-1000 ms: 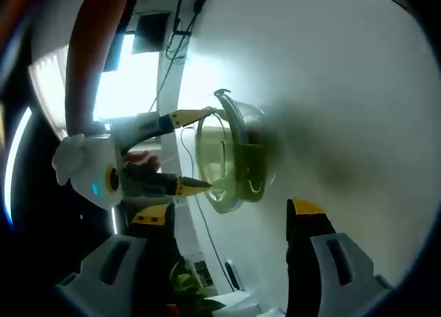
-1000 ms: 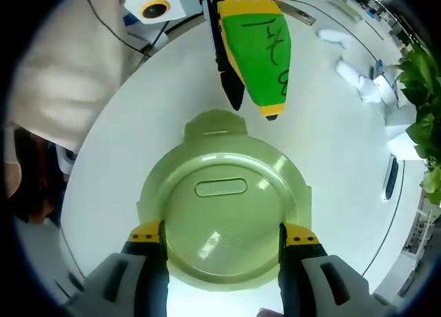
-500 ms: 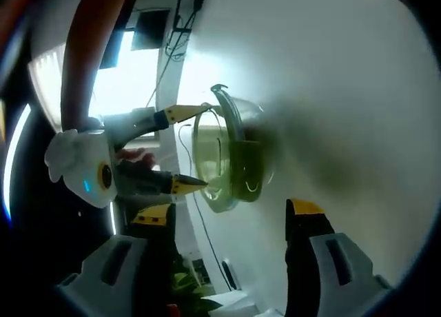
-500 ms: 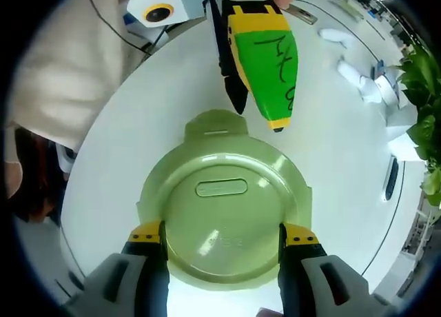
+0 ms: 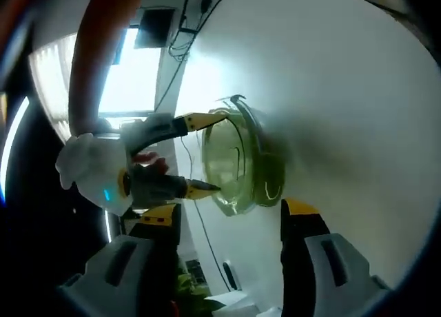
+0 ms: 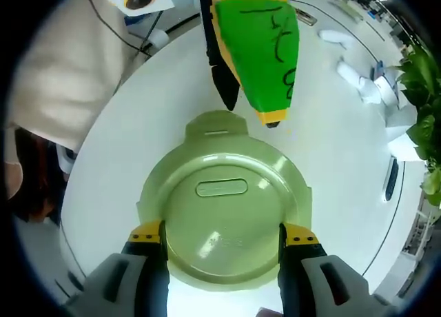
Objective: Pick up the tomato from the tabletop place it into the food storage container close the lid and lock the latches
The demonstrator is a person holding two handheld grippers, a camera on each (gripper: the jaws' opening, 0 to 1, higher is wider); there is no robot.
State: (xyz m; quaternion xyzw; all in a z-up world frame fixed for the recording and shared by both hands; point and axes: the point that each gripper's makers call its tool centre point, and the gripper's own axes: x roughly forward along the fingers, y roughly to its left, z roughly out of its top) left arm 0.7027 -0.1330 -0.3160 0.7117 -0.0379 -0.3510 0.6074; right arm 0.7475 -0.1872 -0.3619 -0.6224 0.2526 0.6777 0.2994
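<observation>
white table (image 6: 344,145) under all | green lidded container (image 6: 224,210) at centre, tomato unseen | right gripper (image 6: 224,236) clamped on lid rim at 6 | left gripper (image 6: 251,114) jaws apart, hovering at 12 by latch tab (image 6: 216,124)

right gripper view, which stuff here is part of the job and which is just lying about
Part of the job:
- container, round, green, lid on
- right gripper, fingers either side of the lid
- left gripper, near the lid's far tab

Lying about:
- plant at the right edge
- white items on the far table
- cable
</observation>
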